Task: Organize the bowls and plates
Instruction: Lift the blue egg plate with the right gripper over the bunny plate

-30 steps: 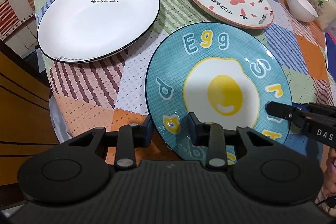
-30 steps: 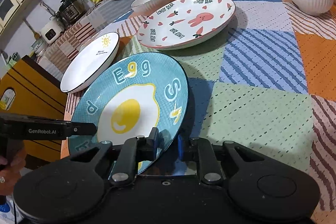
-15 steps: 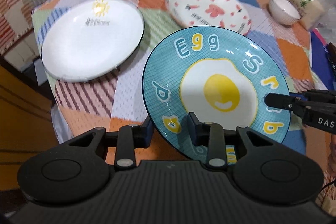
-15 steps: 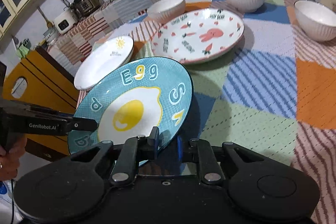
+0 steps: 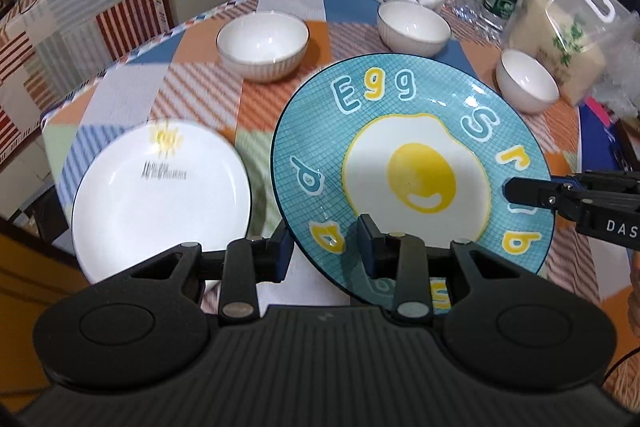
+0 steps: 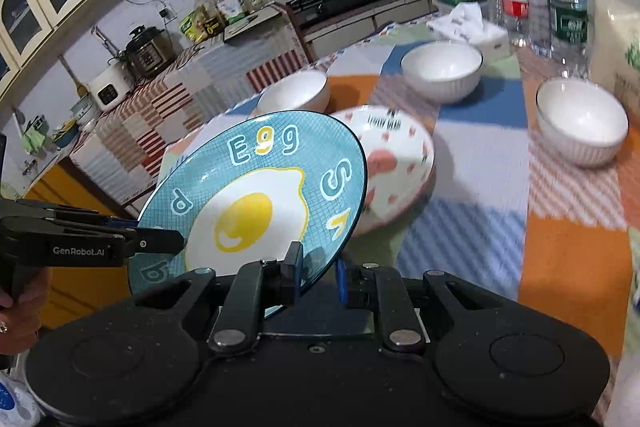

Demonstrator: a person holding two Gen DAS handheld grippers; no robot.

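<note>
Both claws, left (image 5: 322,247) and right (image 6: 318,269), stay clamped on the egg plate's (image 5: 408,167) rim and have lifted it off the surface (image 6: 480,187), tilted. It now covers most of the pink plate (image 6: 396,167). The white plate (image 5: 160,195) beside it is blurred; three bowls (image 5: 262,45) stand beyond.

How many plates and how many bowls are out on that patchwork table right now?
Plates: 3, the blue egg plate, the white sun plate and the pink rabbit plate.
Bowls: 3, all white.
Total: 6
</note>
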